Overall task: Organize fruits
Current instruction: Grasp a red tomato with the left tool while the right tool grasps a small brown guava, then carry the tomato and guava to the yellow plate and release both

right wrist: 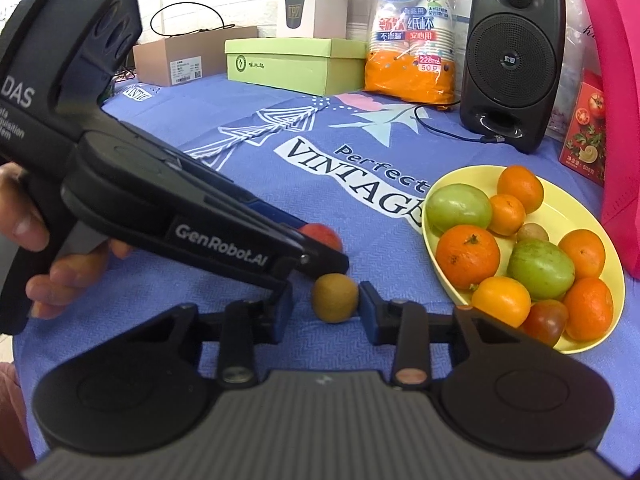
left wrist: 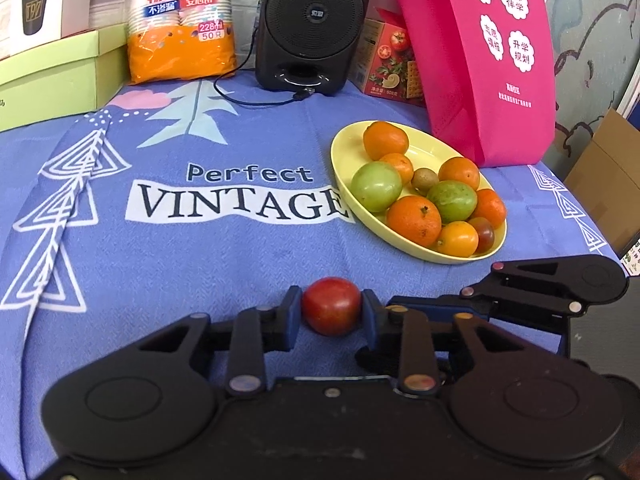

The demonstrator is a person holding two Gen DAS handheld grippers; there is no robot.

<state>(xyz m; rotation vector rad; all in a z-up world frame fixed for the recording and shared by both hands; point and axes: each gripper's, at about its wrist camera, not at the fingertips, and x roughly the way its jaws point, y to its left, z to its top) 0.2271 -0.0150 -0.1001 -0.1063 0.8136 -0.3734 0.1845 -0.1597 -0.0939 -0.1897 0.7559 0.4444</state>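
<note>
Left gripper jaws clenched on red tomato; right gripper jaws straddle kiwi on the surface, not yet pinching. Yellow plate at 2 o'clock. Close gently, lift clear of rim.

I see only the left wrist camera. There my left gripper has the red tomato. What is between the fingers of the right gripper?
Observer: A small brown fruit lies on the cloth between the fingers of the right gripper.
Operator: Do the fingers press it already?
Observer: No. There is a gap on its left side, so that gripper is open.
Operator: What stands to the left of the green box?
Observer: A brown cardboard box.
</note>
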